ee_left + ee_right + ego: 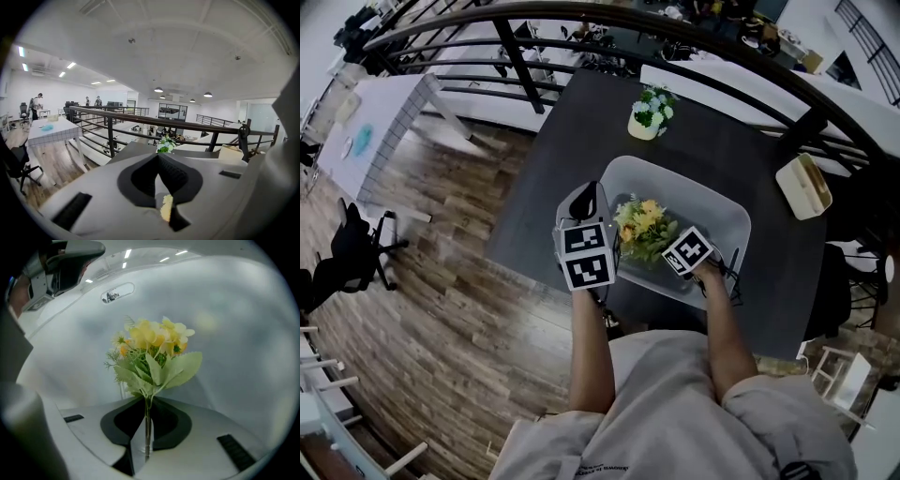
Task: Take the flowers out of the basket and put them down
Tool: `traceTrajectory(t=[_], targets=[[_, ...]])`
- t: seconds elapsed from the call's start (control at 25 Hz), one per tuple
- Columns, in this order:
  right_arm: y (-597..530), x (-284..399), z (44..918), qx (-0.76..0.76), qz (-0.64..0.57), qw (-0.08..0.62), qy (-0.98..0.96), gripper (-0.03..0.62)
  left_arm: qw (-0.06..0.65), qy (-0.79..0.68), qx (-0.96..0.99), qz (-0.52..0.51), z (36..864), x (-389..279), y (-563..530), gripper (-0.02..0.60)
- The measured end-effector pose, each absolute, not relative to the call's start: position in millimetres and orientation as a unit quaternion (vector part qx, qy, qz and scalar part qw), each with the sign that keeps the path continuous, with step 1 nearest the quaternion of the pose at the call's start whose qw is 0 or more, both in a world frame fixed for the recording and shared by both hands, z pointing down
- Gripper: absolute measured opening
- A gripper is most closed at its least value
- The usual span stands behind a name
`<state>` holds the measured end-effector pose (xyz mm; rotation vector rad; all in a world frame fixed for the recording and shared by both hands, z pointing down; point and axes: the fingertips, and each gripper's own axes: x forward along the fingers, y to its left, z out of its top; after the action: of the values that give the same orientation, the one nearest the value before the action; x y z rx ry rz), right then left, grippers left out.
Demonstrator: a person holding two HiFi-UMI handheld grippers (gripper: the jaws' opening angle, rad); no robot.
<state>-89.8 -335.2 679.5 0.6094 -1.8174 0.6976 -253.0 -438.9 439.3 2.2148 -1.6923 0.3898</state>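
Over the dark table (pixel 572 131), right tongs (pixel 146 427) grip the yellow flowers (pixel 152 345).

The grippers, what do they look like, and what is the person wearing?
The left gripper and the right gripper look alike: smooth pale grey shells, with black ridged pads lining the jaws. Each carries a cube covered in black-and-white square markers. The person wears a light grey top, and the forearms are uncovered.

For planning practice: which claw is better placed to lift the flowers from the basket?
Right: the right claw already grips the flowers by the stem inside the basket. The left claw is shut and points away at the railing.
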Motion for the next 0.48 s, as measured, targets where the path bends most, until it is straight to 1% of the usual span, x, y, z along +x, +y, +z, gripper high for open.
traceTrajectory(t=[0.48], targets=[[-345,-95,589,0.309,0.246,0.444,-0.804,0.066,0.158,-0.588,0.782,0.135,435,-254,-397,0.026]])
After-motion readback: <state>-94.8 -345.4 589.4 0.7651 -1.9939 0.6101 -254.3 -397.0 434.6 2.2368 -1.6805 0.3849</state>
